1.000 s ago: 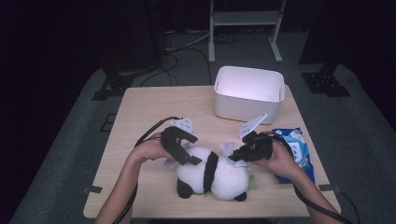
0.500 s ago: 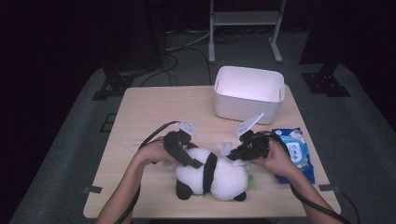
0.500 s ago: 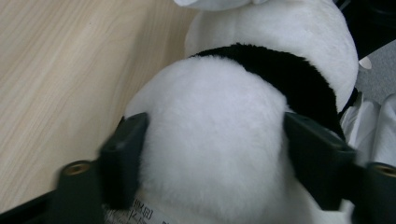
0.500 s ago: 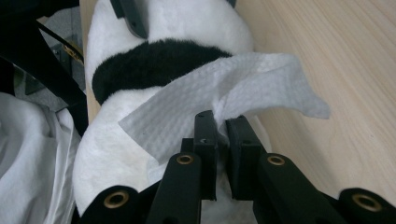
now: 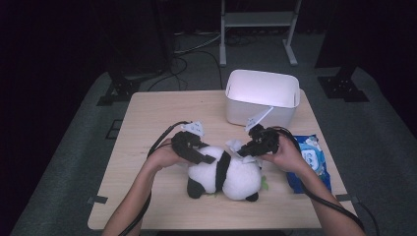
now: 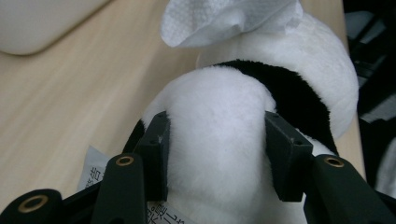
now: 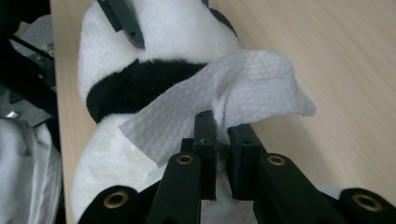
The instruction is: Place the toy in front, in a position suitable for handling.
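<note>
Centrally, left claw (image 6: 212, 154) clamps panda (image 6: 219, 154); right claw (image 7: 223, 158) pinches wipe (image 7: 224, 100)

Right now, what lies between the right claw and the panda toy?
A white wipe: the right claw pinches it, and it drapes over the panda toy, seen in the right gripper view.

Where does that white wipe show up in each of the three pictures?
High view: the wipe lies mid-table, on the panda toy.
Left gripper view: wipe at top centre.
Right gripper view: wipe in the middle, pinched by the right gripper.
Shared landmark: the panda's black band.
</note>
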